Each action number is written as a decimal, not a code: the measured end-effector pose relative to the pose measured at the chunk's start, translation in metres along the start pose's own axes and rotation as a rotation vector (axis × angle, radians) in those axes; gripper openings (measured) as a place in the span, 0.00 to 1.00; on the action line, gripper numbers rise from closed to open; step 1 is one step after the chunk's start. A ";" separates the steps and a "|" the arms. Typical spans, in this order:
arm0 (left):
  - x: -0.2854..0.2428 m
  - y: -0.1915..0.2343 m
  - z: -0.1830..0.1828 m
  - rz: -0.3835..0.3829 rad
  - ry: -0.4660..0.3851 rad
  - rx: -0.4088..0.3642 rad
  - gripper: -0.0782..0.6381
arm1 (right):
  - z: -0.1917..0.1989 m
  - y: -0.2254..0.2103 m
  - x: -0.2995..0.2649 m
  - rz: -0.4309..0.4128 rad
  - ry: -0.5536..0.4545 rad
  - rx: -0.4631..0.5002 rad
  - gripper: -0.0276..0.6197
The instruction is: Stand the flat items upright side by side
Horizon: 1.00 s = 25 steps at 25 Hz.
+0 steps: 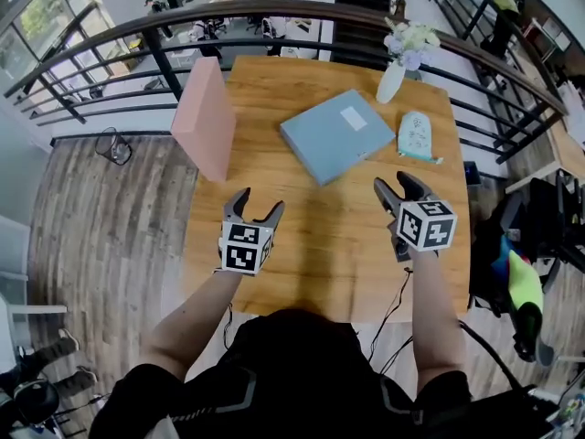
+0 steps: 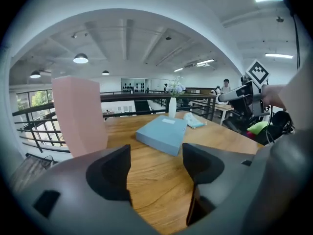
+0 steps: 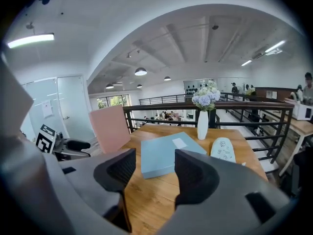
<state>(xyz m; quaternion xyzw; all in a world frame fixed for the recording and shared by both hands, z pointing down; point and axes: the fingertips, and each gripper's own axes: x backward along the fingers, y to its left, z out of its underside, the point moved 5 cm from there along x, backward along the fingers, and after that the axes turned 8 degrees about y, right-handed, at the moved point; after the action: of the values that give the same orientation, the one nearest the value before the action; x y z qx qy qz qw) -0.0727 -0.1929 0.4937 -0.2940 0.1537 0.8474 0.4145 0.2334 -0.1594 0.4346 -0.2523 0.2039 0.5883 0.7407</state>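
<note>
**One file up, one still flat as both my grippers wait over the table**

The wooden table (image 1: 329,245) carries the job. The pink file (image 1: 206,117) already stands upright at the far left edge. The blue file (image 1: 336,133) lies flat mid-table, to the pink one's right and apart from it. Beyond it are a white vase (image 1: 391,80) of flowers and a small pale pouch (image 1: 415,135), both close to the blue file's right corner.

My left gripper (image 1: 260,204) and right gripper (image 1: 395,183) hang over the bare near half, jaws spread, nothing between them.

The blue file looks stiff, fairly light and smooth-faced, so likely to slip. I would pinch across its thickness at the near edge, tip it up and steady it with the other gripper, away from the vase.
</note>
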 end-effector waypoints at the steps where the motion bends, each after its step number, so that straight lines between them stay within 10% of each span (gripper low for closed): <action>1: -0.008 -0.007 -0.001 0.004 0.009 -0.007 0.58 | 0.002 -0.011 -0.003 0.001 0.007 -0.003 0.44; 10: -0.078 -0.056 -0.013 0.007 0.118 -0.020 0.58 | 0.020 -0.107 -0.052 -0.039 0.004 -0.159 0.46; 25: -0.163 -0.082 -0.014 -0.056 0.219 0.038 0.58 | 0.027 -0.197 -0.180 -0.185 0.079 -0.086 0.59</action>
<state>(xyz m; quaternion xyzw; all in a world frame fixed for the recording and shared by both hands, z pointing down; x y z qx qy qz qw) 0.0767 -0.2496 0.5833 -0.3810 0.2059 0.7953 0.4242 0.3849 -0.3168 0.5902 -0.3244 0.1832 0.5154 0.7717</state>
